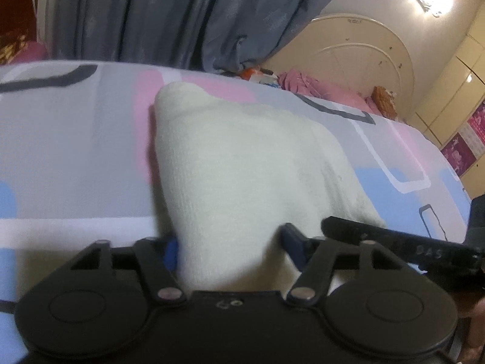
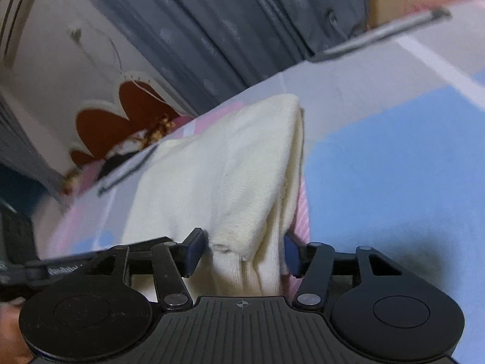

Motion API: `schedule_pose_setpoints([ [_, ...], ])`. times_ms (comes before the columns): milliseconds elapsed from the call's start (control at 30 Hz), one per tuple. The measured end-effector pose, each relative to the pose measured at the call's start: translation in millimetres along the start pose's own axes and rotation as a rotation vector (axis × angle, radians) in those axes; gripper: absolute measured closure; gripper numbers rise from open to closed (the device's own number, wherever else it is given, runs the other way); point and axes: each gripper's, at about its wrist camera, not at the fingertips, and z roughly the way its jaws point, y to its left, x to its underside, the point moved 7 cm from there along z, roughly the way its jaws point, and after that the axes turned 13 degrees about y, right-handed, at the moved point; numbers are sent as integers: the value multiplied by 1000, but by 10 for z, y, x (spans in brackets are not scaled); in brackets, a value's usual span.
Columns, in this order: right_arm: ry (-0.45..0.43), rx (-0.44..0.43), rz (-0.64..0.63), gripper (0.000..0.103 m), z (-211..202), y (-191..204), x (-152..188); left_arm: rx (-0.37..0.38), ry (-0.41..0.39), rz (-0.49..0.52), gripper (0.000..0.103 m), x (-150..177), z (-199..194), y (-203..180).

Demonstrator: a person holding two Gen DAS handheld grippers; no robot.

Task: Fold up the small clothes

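A small cream knit garment [image 1: 239,163] lies on the patterned bedsheet [image 1: 75,151]. My left gripper [image 1: 232,248] has its blue pads on either side of the garment's near edge and is shut on it. In the right wrist view the same cream garment [image 2: 218,179] shows folded layers with a pink striped layer under its right edge. My right gripper [image 2: 242,254] is shut on the bunched near end of it. The other gripper's black finger [image 1: 394,239] shows at the right of the left wrist view.
Blue-grey curtains [image 1: 169,15] hang behind the bed. A cream headboard [image 1: 363,48], pink bedding [image 1: 318,88] and small clutter lie at the far right. A wardrobe [image 1: 454,79] stands at right. A cream and red panel [image 2: 115,115] stands left of the bed.
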Motion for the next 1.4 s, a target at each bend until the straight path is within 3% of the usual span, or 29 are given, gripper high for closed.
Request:
schedule_pose_setpoints([
  [100,-42,58,-68,71,-31,114,32,-40,-27,54,64,-8,-72,-78],
  [267,-82,159,-162,74,-46,305,74,-102,-65,134,75,-3,-195,-216],
  [533,-157,233,-310,74,-159,707,219,-115,-135,160,76,94,-532,-184],
  [833,-181,149,-343,74,55,1500,506,-174,-194,161,76,432,-1243,410],
  [1000,-147,74,-349,74,396,2101,716,-211,-162,92,76,666,-1564,980],
  [1167,-110,10,-350,74,724,2483,860,-244,-153,97,75,836,-1755,1366],
  [1233,-92,0,-343,74,883,2522,894,-244,-118,105,71,895,-1635,1469],
  [1267,-72,5,-327,74,978,2483,917,-245,-88,95,63,945,-1531,1538],
  [1300,-26,20,-294,74,1154,2386,928,-246,-76,75,44,988,-1430,1615],
  [1367,-8,0,-196,56,1315,2109,925,-281,-132,-1,20,1043,-1414,1745],
  [1400,-8,-25,-166,53,1302,2051,908,-266,-136,-20,21,1059,-1429,1765],
])
